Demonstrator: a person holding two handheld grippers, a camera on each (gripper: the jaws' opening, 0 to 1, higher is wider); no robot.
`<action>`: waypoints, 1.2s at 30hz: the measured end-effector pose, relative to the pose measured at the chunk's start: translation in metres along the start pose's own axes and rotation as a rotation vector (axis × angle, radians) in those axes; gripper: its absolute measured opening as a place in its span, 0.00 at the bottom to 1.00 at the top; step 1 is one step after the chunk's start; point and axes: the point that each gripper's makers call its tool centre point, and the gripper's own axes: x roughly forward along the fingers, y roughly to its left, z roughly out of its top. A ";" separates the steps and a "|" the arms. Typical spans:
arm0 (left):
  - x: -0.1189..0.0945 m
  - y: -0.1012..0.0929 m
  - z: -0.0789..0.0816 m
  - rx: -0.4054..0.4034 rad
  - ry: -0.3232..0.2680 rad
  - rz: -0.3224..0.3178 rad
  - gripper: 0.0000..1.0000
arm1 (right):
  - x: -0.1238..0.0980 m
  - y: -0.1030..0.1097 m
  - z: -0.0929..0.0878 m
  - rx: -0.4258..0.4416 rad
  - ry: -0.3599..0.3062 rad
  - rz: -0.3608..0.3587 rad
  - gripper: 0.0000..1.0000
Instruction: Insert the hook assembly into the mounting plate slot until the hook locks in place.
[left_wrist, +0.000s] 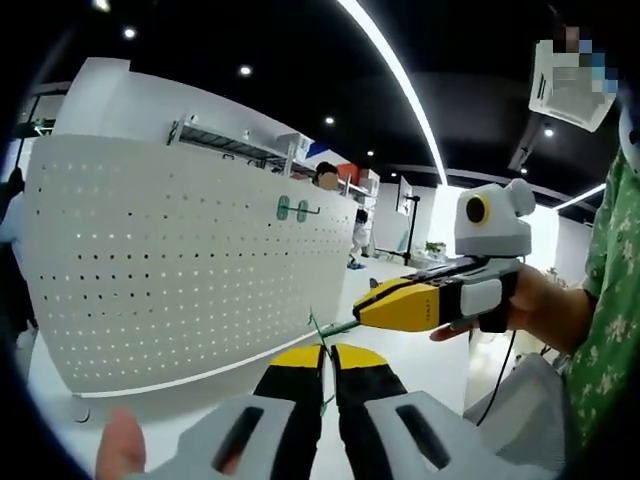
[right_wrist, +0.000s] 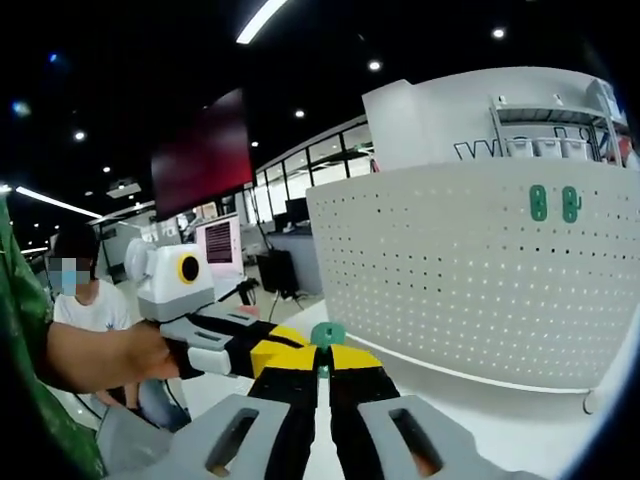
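— Green wire hook assembly (left_wrist: 322, 330): where is it being held?
— It is being pinched between the closed yellow-tipped jaws of the left gripper (left_wrist: 328, 352) and the right gripper (right_wrist: 323, 358), both clamped on it, in front of the white perforated metal mounting plate (left_wrist: 180, 260).
— Anything mounted?
— Two green hooks (right_wrist: 553, 203) are being carried high on that plate.

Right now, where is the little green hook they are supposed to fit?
The green hook sits pinched between both grippers' yellow fingers, low centre in the right gripper view, in front of the white pegboard and apart from it.
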 end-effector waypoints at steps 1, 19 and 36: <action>0.000 0.001 0.000 0.004 -0.001 0.003 0.03 | 0.000 0.000 0.000 -0.001 0.001 -0.001 0.02; 0.006 -0.002 0.011 -0.041 -0.045 0.022 0.02 | 0.008 -0.006 0.002 -0.034 -0.010 -0.060 0.03; 0.006 -0.002 0.013 -0.063 -0.077 0.068 0.02 | 0.008 -0.011 0.004 -0.031 -0.021 -0.109 0.04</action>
